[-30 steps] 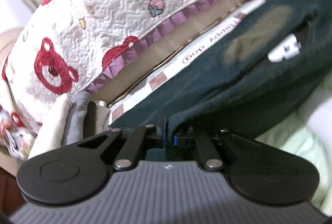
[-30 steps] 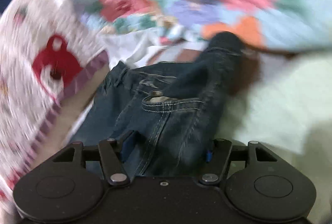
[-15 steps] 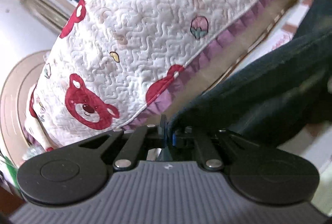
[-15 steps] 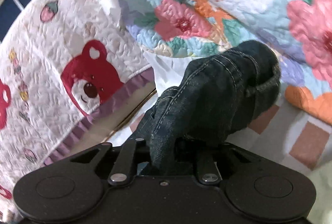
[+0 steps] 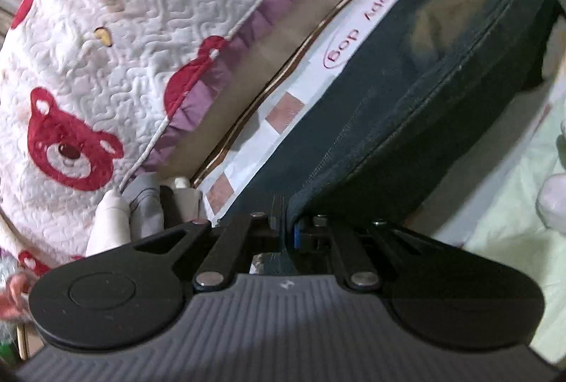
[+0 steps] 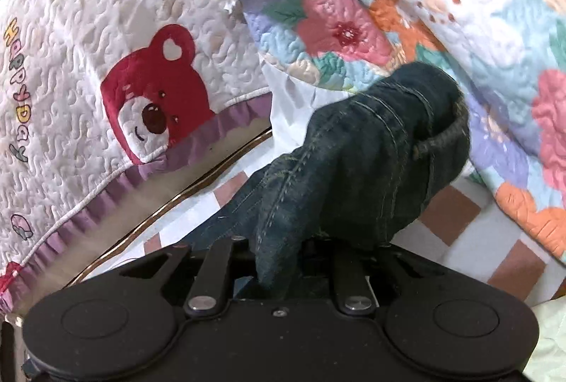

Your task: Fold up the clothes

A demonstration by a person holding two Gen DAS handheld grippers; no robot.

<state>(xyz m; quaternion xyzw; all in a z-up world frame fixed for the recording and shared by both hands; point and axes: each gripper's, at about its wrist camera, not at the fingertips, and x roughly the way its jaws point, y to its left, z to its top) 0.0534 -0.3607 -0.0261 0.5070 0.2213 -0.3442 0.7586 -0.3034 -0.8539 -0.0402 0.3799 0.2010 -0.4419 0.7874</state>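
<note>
A pair of dark blue jeans [image 5: 406, 106] stretches from my left gripper [image 5: 287, 223] up toward the top right, over a checked bed sheet [image 5: 279, 116]. The left gripper is shut on the edge of the denim. In the right wrist view another part of the jeans [image 6: 361, 169] bunches into a thick stitched lump above my right gripper [image 6: 279, 261]. That gripper is shut on the fabric, which hides its fingertips.
A white quilt with red bears [image 5: 106, 63] rises at the left, with purple trim [image 6: 88, 212]. A floral quilt [image 6: 442, 28] fills the right wrist view's upper right. Folded grey and cream clothes [image 5: 141, 205] lie by the bear quilt. Pale green bedding [image 5: 513, 223] lies to the right.
The left gripper has tipped back down, so the jeans lie stretched along the sheet again. The right gripper has lifted its bunch of denim off the bed and holds it raised.
</note>
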